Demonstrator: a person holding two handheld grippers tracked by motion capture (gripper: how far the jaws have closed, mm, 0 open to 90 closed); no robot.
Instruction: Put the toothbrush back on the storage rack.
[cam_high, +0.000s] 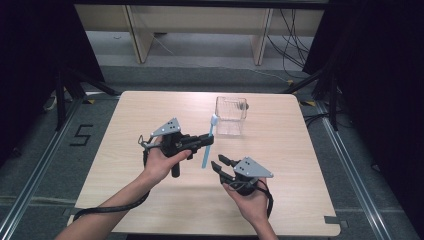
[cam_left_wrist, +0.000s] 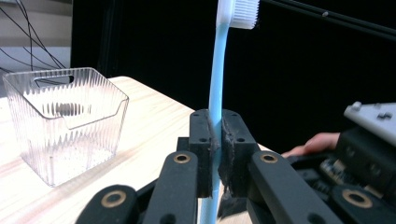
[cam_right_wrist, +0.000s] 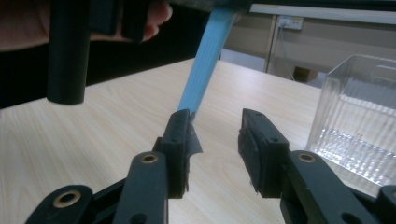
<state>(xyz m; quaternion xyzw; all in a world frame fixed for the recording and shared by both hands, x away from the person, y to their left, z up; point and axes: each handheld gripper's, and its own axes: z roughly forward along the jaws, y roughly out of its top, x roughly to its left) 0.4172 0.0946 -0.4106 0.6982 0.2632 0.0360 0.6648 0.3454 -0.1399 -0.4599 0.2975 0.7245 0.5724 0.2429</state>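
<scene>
Now the toothbrush (cam_high: 208, 144) is standing clear of the worktop (cam_high: 150, 200), bristles up, pinched at mid-handle by the left gripper (cam_high: 206, 140), whose fingers (cam_left_wrist: 204, 149) are clamping it from both sides. At about five o'clock from it, the right gripper (cam_high: 218, 166) is sitting apart with its fingers (cam_right_wrist: 180, 140) spread and gripping nothing, the handle's lower end just beside one. At one o'clock, the clear box (cam_high: 230, 116) is resting on the worktop.

table (cam_high: 150, 200): light wood | on it: clear ribbed bin (cam_high: 230, 117)
</scene>
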